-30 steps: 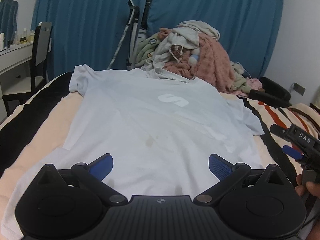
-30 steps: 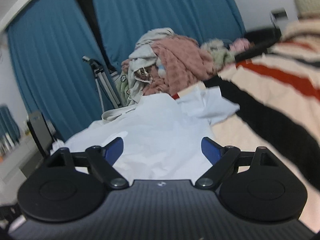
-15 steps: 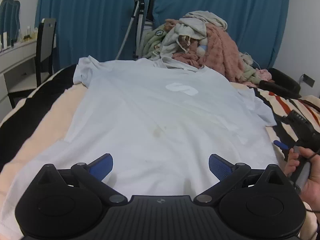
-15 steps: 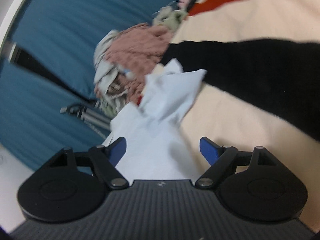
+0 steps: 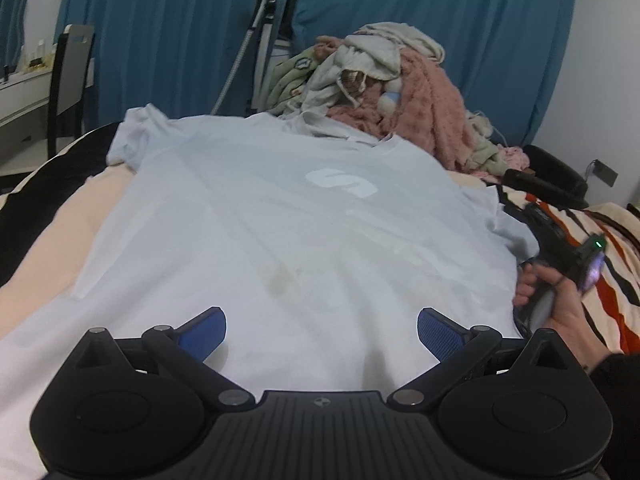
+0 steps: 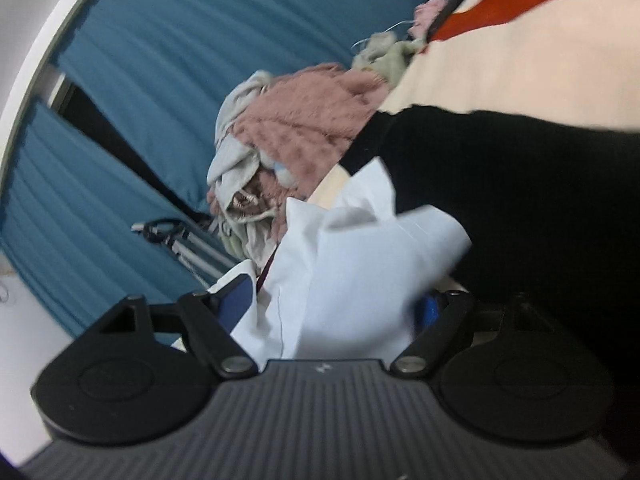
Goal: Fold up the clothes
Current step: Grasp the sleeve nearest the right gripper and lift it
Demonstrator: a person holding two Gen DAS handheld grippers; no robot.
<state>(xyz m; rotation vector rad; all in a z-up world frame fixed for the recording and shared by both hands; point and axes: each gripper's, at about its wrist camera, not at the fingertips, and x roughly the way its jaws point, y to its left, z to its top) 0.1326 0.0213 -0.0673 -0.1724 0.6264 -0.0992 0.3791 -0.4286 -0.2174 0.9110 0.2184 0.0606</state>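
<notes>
A: The left hand-held gripper hangs over the hem end of the pale blue T-shirt, its blue fingers wide apart with nothing between them. The right hand-held gripper has its fingers spread too, with the shirt's sleeve bunched between them but not pinched.

B: And the shirt?

A: Spread flat and unfolded on the striped bed, collar toward the laundry pile.

B: What could go wrong?

A: The sleeve is crumpled (the right view is blurred, so layers are hard to count). Closing there could catch only a loose flap, or the bedcover beneath, and a fold would come out skewed. Pulling one side while the left holds nothing could also drag the whole shirt toward the pile.
</notes>
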